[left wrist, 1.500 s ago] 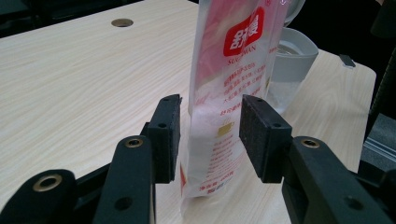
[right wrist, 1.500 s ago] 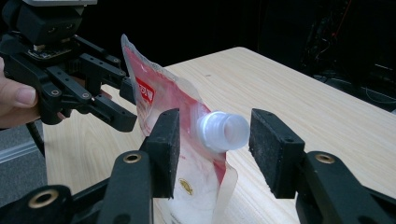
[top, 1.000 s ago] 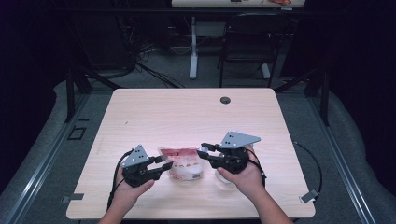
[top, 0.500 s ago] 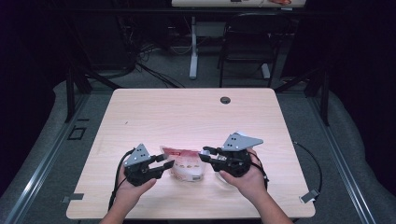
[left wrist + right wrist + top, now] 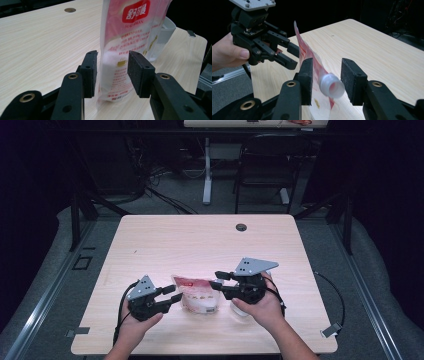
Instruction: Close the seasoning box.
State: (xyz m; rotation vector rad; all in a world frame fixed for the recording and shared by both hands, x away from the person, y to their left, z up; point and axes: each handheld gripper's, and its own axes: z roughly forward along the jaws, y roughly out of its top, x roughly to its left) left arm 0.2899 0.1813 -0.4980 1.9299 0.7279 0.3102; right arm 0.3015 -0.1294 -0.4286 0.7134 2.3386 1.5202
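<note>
— High view first: where is the pouch sitting?

— The red-and-white pouch is standing on the near part of the table, between my two grippers.

— What is your left gripper doing?

— I am keeping it around the pouch's lower body; its jaws have just been opening, and the pads are standing clear of the film.

— And the right gripper?

— Its jaws have just been opening too; the pouch's cap is lying between them, ungripped. A clear cup is standing just behind the pouch.
</note>
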